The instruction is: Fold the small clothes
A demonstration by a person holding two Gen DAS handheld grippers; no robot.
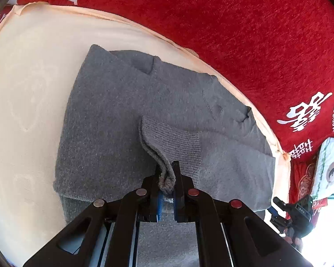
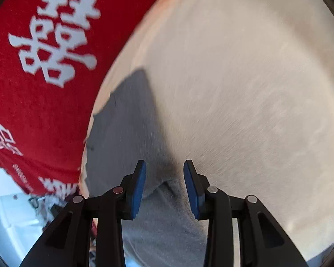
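Two grippers in play over one grey knit garment (image 1: 127,120), which lies on a cream cloth (image 1: 29,71) spread over a red blanket with white lettering (image 1: 245,33). My left gripper (image 1: 166,178) is clenched on a ribbed cuff (image 1: 167,144), lifting it off the body of the garment. My right gripper (image 2: 164,178) hangs above a grey edge with fingers parted, nothing between them. I judge the knit soft, light and limp: it will drape and stretch, not slide. Best hold is on the thicker ribbed hems or corners. The surface is fuzzy and matte.
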